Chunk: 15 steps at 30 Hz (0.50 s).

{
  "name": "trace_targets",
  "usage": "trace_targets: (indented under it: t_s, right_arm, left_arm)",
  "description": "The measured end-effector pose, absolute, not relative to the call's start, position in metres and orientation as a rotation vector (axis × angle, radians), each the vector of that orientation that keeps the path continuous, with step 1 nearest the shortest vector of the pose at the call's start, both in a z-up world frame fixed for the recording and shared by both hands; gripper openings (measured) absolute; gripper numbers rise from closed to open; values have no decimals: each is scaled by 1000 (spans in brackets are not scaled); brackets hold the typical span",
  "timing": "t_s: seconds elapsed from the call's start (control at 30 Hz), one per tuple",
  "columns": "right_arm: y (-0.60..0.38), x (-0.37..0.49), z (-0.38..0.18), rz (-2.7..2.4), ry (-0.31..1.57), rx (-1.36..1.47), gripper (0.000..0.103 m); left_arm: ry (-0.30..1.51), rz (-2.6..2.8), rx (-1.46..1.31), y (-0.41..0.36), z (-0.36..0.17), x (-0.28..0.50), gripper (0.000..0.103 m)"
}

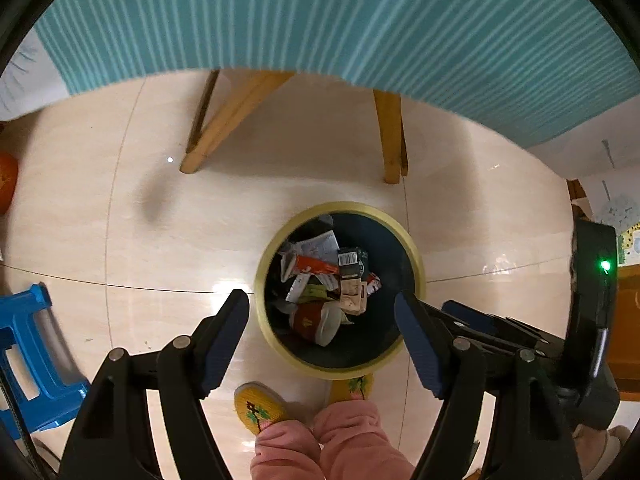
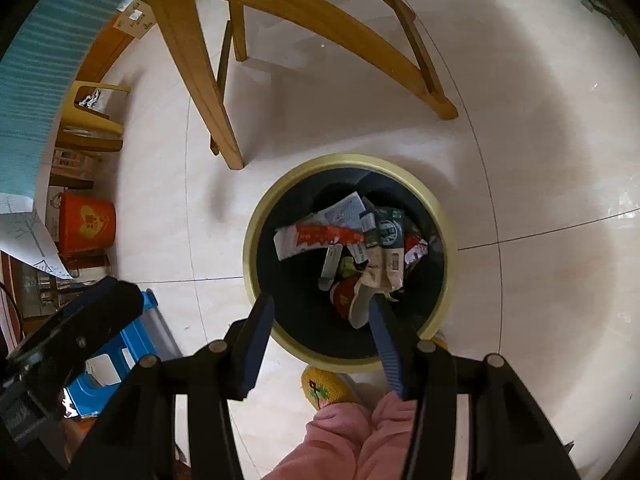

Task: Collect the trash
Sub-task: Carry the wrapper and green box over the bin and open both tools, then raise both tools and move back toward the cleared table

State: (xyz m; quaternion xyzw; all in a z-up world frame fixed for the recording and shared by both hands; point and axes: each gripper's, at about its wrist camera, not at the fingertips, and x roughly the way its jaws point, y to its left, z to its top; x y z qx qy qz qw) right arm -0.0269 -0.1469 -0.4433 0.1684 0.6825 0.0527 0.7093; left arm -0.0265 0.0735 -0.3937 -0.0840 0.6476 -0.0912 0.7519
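A round bin with a yellow rim (image 1: 344,207) (image 2: 348,161) stands on the tiled floor straight below both grippers. Inside lie several pieces of trash: a red-and-white wrapper (image 1: 316,266) (image 2: 316,236), a dark green packet (image 2: 386,228), a beige sachet (image 1: 352,296) and a red paper cup (image 1: 310,320) (image 2: 344,296). My left gripper (image 1: 322,304) hangs over the bin, open wide, with nothing between its blue pads. My right gripper (image 2: 320,306) is also open above the bin's near edge and holds nothing.
Wooden table legs (image 1: 236,116) (image 2: 192,60) stand just behind the bin, under a teal striped cloth (image 1: 320,12). A blue stool (image 1: 28,356) (image 2: 132,344) is at the left, with a red bucket (image 2: 86,220) beyond. The person's pink trouser legs and yellow slippers (image 1: 260,408) (image 2: 324,388) touch the bin's near side.
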Motion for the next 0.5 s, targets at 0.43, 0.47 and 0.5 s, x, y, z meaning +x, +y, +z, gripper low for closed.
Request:
trace_targets:
  t_s: [0.43,0.47,0.5]
  right_arm:
    - [-149,-32,-385,136,1432,340,50]
    - [-149,-32,-380,138,1427,337,50]
    - [-150,-32,-373,138,1422,334,50]
  left_arm:
    - [1366,-159,-173,69,-341,-32,74]
    - [1366,-154,-176,69,-335,-33,74]
    - [1365,-152,-179,70,-331,-33,74]
